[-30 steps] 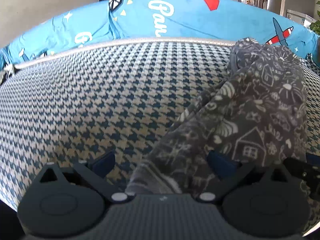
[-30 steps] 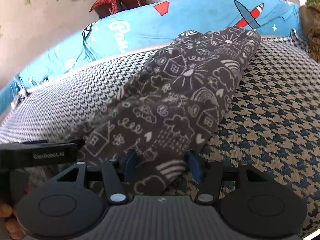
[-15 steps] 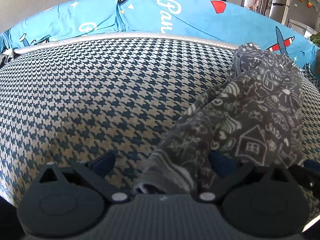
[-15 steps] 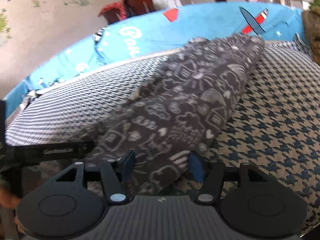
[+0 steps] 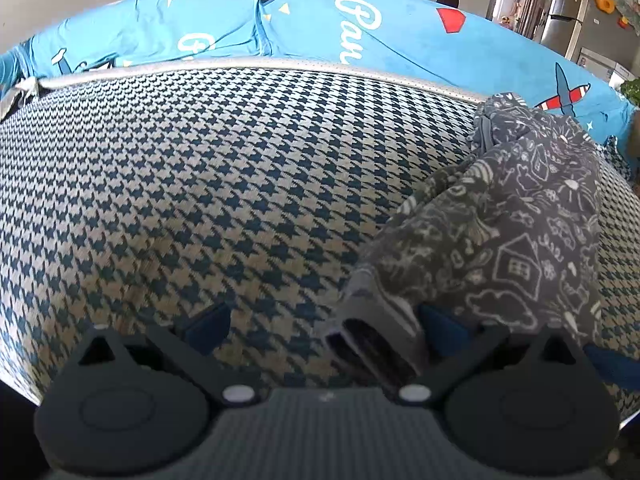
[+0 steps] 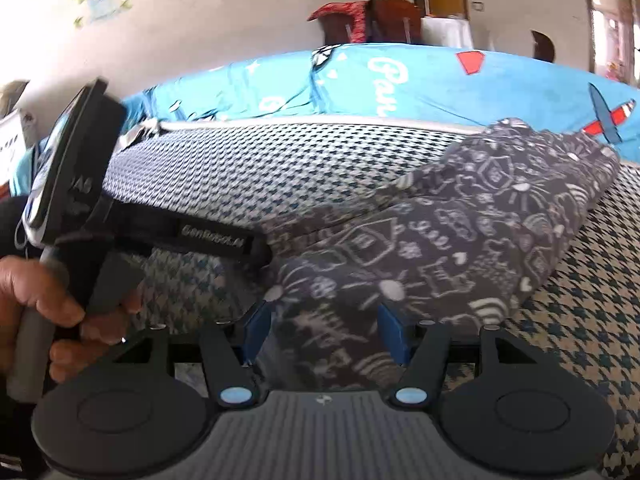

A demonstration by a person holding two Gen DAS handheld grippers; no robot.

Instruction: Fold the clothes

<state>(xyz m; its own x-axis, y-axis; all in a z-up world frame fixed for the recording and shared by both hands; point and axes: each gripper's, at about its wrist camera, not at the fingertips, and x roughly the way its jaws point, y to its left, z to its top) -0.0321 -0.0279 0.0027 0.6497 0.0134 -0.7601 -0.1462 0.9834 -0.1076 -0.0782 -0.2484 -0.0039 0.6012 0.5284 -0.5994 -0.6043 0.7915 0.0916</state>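
Right hand-held gripper (image 6: 324, 334) clamped on patterned garment (image 6: 460, 240), left hand-held gripper (image 5: 320, 324) wide apart, cuff beside its right finger.

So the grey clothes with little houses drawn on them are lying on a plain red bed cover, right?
Not quite. The grey garment with the house doodles lies on a houndstooth-patterned cover, dark blue and beige, not plain red. Both wrist views show it. The blue sheet with planes is behind it.
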